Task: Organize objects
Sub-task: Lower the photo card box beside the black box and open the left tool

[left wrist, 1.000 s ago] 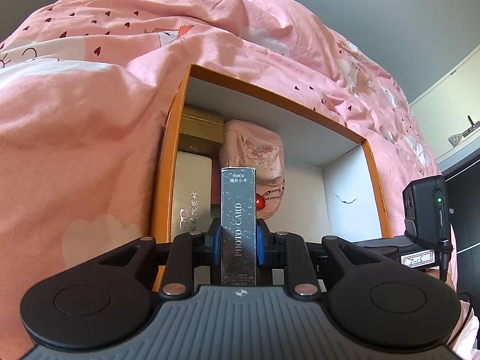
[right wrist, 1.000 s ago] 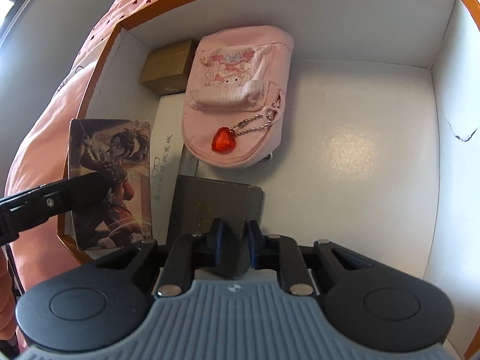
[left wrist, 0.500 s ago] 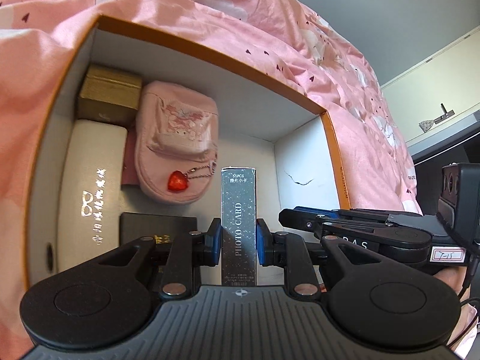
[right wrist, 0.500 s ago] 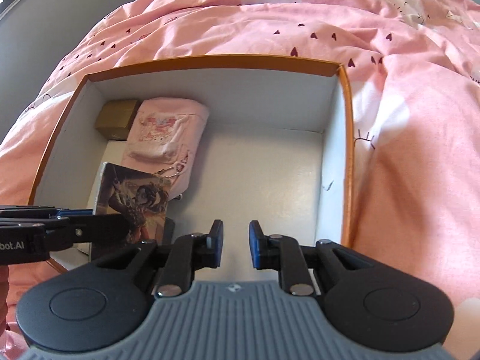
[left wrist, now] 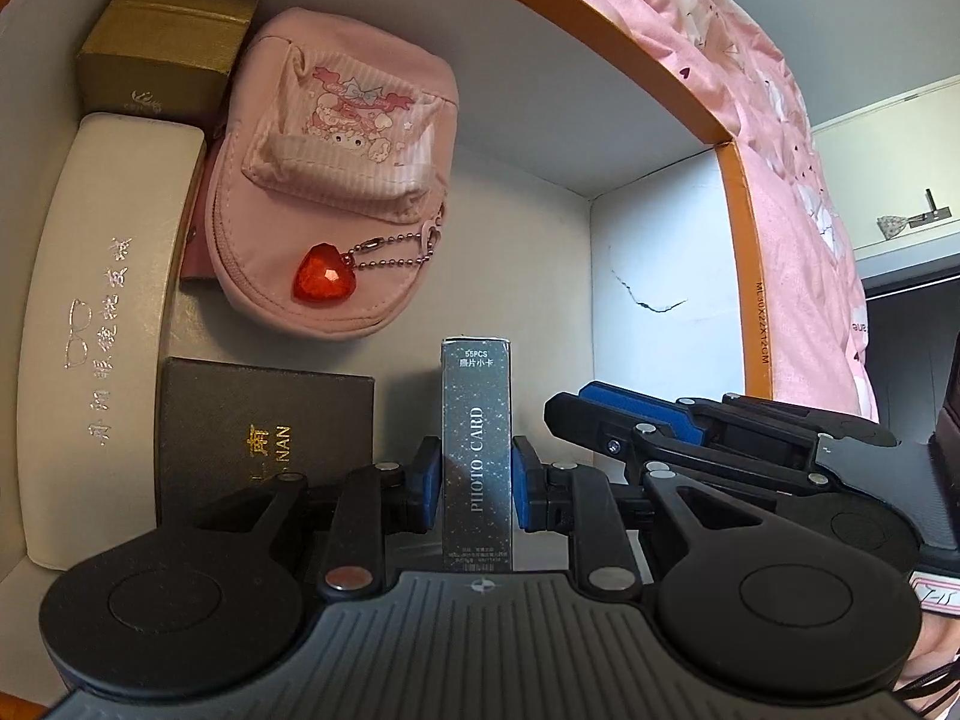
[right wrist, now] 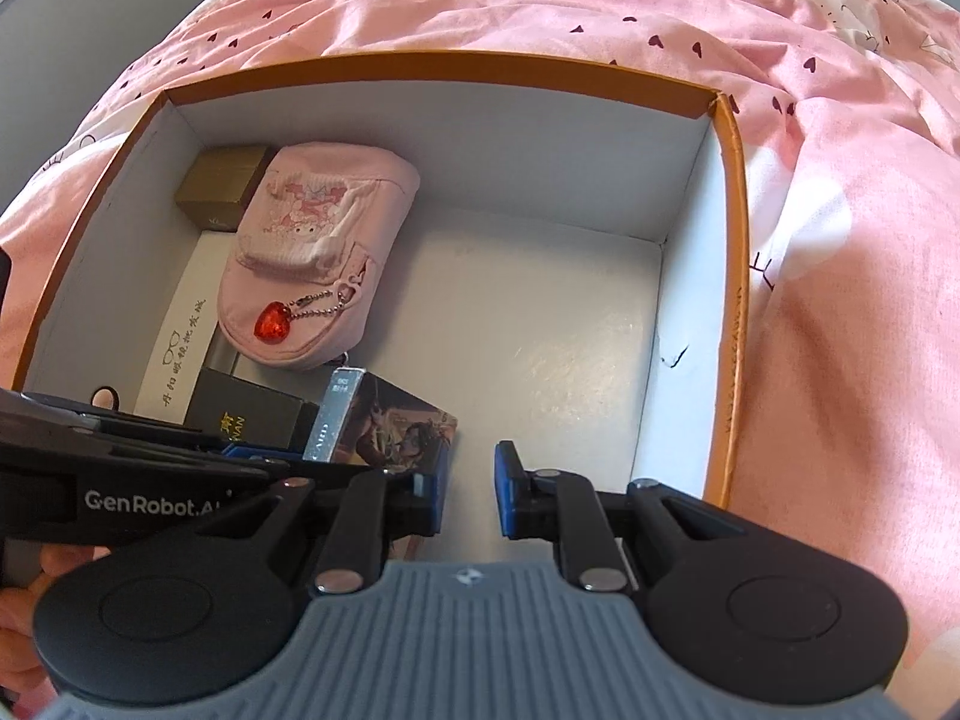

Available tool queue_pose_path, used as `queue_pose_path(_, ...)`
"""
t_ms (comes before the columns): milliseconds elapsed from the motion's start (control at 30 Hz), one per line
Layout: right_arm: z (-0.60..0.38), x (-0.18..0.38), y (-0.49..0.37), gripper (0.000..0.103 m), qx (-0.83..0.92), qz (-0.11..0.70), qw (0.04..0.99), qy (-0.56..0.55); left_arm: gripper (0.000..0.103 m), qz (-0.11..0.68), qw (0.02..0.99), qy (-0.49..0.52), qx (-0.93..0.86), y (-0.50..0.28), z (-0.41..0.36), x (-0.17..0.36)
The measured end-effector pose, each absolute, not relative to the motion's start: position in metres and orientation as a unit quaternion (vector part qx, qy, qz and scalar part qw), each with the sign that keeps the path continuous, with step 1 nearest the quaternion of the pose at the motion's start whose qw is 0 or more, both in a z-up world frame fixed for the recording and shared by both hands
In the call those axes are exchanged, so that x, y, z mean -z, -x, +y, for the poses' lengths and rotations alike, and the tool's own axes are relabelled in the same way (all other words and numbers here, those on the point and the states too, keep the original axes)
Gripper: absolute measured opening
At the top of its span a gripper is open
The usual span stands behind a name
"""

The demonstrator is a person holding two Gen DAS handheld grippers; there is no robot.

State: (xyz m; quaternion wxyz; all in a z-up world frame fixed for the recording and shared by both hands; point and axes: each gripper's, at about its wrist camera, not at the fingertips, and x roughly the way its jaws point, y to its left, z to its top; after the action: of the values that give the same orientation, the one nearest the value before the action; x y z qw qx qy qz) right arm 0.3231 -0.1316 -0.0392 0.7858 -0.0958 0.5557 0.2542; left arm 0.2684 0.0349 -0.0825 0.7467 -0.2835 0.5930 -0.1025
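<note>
My left gripper (left wrist: 476,469) is shut on a dark, upright box marked PHOTO CARD (left wrist: 477,450), held low inside the orange box (left wrist: 744,240) just right of a black box with gold lettering (left wrist: 258,426). In the right wrist view the card box (right wrist: 384,426) shows its illustrated face. My right gripper (right wrist: 472,480) hovers over the near side of the orange box (right wrist: 735,300); its jaws stand a little apart and are closing, with nothing between them. It appears side-on at the right of the left wrist view (left wrist: 576,405).
Inside the box a pink pouch (left wrist: 336,180) with a red heart charm (left wrist: 321,282), a gold box (left wrist: 156,54) and a white glasses case (left wrist: 108,300) fill the left side. The white floor (right wrist: 540,360) at the right is bare. Pink bedding (right wrist: 840,240) surrounds the box.
My left gripper came down into the orange box with the card box. My right gripper let go of the black box, which lies on the floor, and drew back upward.
</note>
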Motion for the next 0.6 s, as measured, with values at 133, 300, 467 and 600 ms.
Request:
queue_pose_path(133, -0.126, 0.044, -0.322, 0.017, -0.252, 0.553, 0.785, 0.116, 0.040, 0.605, 0.746, 0.266, 0.086, -0.268, 0.038, 0.080)
queue_pose_path(300, -0.125, 0.048, -0.320, 0.018, -0.255, 0.555, 0.782, 0.123, 0.042, 0.592, 0.757, 0.259, 0.092, -0.260, 0.044, 0.070)
queue_pose_path(467, -0.122, 0.053, -0.320, 0.018, -0.255, 0.561, 0.777, 0.130, 0.024, 0.584, 0.778, 0.215, 0.085, -0.253, 0.042, 0.064)
queue_pose_path(600, -0.117, 0.056, -0.319, 0.017, -0.258, 0.567, 0.768, 0.151, 0.014, 0.582, 0.792, 0.169, 0.076, -0.255, 0.034, 0.059)
